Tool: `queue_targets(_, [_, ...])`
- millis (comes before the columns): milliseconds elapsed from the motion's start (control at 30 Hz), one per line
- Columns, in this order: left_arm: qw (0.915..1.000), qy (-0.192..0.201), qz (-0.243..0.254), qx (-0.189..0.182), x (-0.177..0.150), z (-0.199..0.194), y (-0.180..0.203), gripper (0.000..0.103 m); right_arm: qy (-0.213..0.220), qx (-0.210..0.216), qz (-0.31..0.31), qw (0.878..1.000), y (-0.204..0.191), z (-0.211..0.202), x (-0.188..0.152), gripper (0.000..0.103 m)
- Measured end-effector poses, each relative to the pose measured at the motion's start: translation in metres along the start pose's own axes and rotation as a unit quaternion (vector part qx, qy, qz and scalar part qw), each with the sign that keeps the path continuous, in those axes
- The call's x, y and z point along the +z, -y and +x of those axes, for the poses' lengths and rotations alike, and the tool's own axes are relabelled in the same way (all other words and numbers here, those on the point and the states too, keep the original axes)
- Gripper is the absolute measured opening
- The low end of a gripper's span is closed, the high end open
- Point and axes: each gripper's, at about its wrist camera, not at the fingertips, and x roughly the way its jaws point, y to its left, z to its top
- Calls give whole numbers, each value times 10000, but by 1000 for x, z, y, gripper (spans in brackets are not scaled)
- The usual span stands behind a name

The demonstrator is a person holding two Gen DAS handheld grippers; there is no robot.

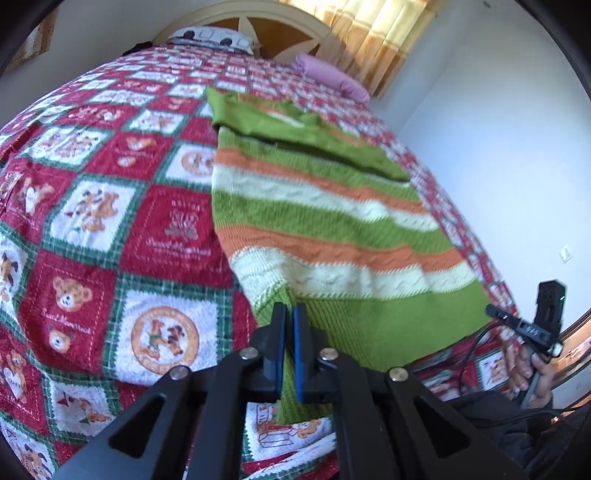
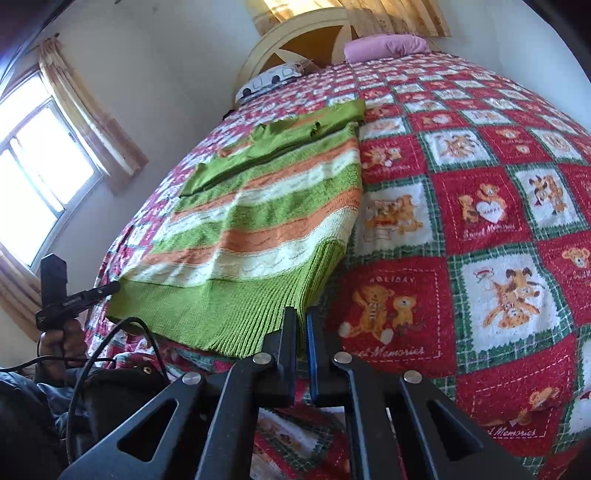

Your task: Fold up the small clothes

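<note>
A green, orange and white striped knit sweater (image 1: 332, 221) lies flat on the red, green and white teddy-bear quilt (image 1: 110, 229), its green sleeves folded across the chest. My left gripper (image 1: 290, 314) is shut on the near left corner of the green ribbed hem, and fabric runs down between its fingers. In the right wrist view the right gripper (image 2: 303, 317) is shut on the hem's other near corner of the sweater (image 2: 266, 229). Each gripper also shows in the other view, held by a hand: the right gripper (image 1: 493, 310) and the left gripper (image 2: 112, 286).
A pink pillow (image 1: 332, 74) and a patterned pillow (image 1: 214, 37) lie at the round headboard (image 2: 306, 33). A white wall runs along the bed's far side, with a curtained window (image 2: 37, 177). A black cable (image 2: 110, 350) hangs by the person's hand.
</note>
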Motion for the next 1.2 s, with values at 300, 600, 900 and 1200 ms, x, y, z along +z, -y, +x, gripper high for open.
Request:
queue_targets(300, [9995, -154, -265, -31, -2, 15, -10, 5, -57, 235, 244, 9994, 12, 3, 0, 4])
queue_targets(600, [9970, -569, -452, 268, -12, 31, -18, 29, -114, 72, 383, 9992, 21, 9, 0, 16])
queue_targets(900, [9966, -664, -352, 345, -18, 29, -13, 63, -157, -134, 190, 9996, 15, 13, -2, 34])
queue_targets(1200, [9965, -720, -285, 326, -20, 32, -9, 30, -197, -181, -128, 9996, 1, 18, -8, 30])
